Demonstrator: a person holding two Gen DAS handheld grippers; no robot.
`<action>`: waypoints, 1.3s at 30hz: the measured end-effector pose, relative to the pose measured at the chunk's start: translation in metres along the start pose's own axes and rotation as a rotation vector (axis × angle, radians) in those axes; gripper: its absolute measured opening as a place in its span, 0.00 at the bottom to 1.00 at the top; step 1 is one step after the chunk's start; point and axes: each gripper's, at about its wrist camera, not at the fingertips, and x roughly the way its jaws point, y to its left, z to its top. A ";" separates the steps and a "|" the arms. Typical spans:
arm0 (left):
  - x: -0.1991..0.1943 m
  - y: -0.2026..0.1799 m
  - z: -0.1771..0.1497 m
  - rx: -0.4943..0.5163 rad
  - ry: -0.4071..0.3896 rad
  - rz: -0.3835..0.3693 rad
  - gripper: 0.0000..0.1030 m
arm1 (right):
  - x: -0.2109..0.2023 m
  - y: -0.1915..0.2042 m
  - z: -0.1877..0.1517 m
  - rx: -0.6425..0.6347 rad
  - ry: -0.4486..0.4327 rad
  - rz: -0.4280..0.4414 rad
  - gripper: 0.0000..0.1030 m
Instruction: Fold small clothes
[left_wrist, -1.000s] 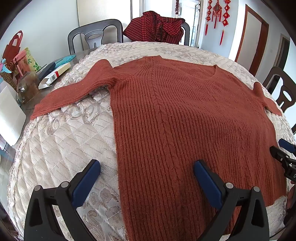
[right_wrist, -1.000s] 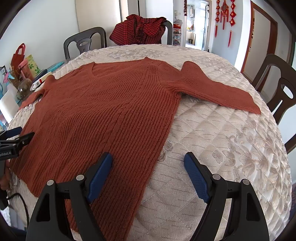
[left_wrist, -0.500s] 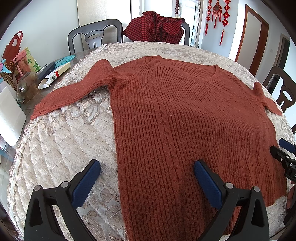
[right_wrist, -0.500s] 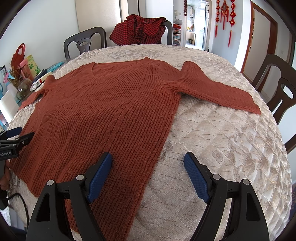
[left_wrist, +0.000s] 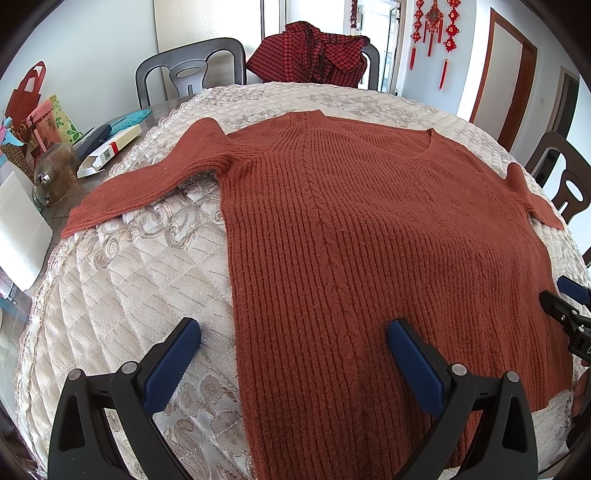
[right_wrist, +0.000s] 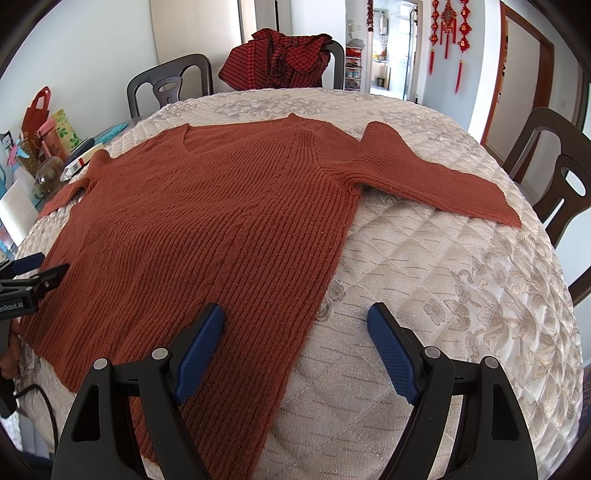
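Sweater (left_wrist: 369, 229) lies flat and face up on the quilted cover (left_wrist: 122, 280) over the counter, V-neck at the far end, hem toward the grippers.

Left gripper (left_wrist: 293, 363): fingers (left_wrist: 173, 363) wide apart, holding nothing. The sweater's left side edge runs between the two fingers: left one is over bare quilt, right one over the knit. Whether the tips touch the fabric, cannot tell.

Right gripper (right_wrist: 295, 350): fingers (right_wrist: 393, 356) also wide apart, holding nothing. The sweater's right side edge runs between them: left finger over the knit near the hem, right finger over bare quilt.

Each gripper shows at the edge of the other's view: right gripper at the far right of the left view, beside the sweater's right hem corner; left gripper (right_wrist: 26, 269) at the far left of the right view, beside the left hem corner.

Left sleeve (left_wrist: 147, 184) stretches out ahead and left of the left fingers, cuff near the quilt's edge. Right sleeve (right_wrist: 436, 181) stretches out ahead and right of the right fingers, lying flat on the quilt.

Ahead beyond the neckline: a chair draped with a red checked garment (left_wrist: 314, 51). Far left of the left fingers, off the quilt: a glass jar (left_wrist: 55, 173), a white box (left_wrist: 110, 151), gift bags (left_wrist: 37, 103).
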 end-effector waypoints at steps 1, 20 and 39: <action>0.000 0.000 0.000 0.000 0.000 0.000 1.00 | 0.000 0.000 0.000 0.000 0.000 0.000 0.78; 0.000 0.000 0.000 0.001 0.001 0.000 1.00 | 0.000 0.000 0.000 0.000 0.000 0.000 0.78; 0.003 0.006 0.003 -0.004 0.033 0.003 1.00 | -0.001 0.001 -0.001 -0.002 0.010 -0.001 0.78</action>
